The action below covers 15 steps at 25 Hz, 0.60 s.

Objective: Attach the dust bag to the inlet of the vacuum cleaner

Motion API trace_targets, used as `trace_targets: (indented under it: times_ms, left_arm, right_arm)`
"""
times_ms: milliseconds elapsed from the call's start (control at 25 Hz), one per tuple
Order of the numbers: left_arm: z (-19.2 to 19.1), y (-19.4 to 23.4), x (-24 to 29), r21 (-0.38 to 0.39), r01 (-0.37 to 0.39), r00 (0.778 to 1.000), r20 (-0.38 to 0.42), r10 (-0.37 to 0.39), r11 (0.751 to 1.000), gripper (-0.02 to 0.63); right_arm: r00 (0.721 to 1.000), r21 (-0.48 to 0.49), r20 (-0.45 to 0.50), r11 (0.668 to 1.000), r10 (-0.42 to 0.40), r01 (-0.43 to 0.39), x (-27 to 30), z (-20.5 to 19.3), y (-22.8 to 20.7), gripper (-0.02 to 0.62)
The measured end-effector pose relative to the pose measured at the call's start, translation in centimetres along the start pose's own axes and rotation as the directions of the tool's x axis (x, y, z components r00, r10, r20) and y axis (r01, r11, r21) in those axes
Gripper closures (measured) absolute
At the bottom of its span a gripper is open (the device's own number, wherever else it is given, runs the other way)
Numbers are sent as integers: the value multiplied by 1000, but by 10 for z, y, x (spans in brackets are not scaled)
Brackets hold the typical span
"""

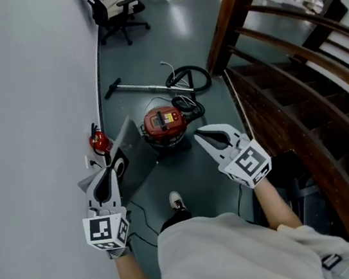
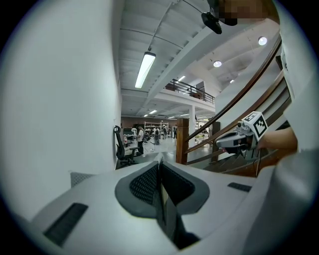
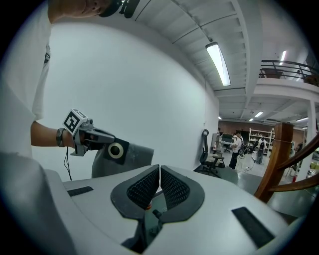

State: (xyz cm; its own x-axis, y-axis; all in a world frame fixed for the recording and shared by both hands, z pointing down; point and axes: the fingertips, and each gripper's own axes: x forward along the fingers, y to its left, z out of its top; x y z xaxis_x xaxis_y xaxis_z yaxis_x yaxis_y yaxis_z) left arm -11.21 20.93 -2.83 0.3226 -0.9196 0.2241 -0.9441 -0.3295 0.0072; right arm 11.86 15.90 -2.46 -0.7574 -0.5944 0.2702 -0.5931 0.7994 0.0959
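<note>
The red vacuum cleaner (image 1: 165, 124) stands on the floor ahead of me. My left gripper (image 1: 110, 172) is shut on the grey dust bag (image 1: 130, 150) by its black collar with a round hole (image 1: 119, 167), to the left of the vacuum and above the floor. In the left gripper view the collar's thin edge (image 2: 164, 199) sits pinched between the shut jaws. The right gripper view shows the left gripper (image 3: 110, 144) with the bag (image 3: 130, 158) hanging from it. My right gripper (image 1: 200, 135) is shut and holds nothing, just right of the vacuum.
A black hose (image 1: 189, 79) and a metal wand (image 1: 142, 86) lie on the floor behind the vacuum. A small red thing (image 1: 99, 141) sits by the white wall on the left. A wooden stair railing (image 1: 290, 47) runs along the right. An office chair (image 1: 117, 11) stands far back.
</note>
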Motion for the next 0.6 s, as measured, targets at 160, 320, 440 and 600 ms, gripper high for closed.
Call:
trace_targets:
  times_ms: [160, 320, 440, 600]
  left_arm:
    - [-9, 18, 10, -10, 9, 1000, -11, -10, 1000, 581]
    - [-14, 36, 21, -13, 15, 1000, -15, -15, 1000, 581]
    - [-17, 46, 29, -16, 13, 1000, -15, -13, 1000, 581]
    - [-15, 54, 37, -16, 12, 1000, -20, -12, 1000, 581]
  right_arm:
    - [1000, 13, -15, 1000, -20, 20, 16, -6, -3, 566]
    - [998, 24, -26, 998, -60, 61, 27, -6, -11, 566]
    - [996, 26, -23, 996, -82, 83, 34, -3, -17, 565]
    - [995, 18, -38, 996, -89, 90, 44, 1, -24, 566]
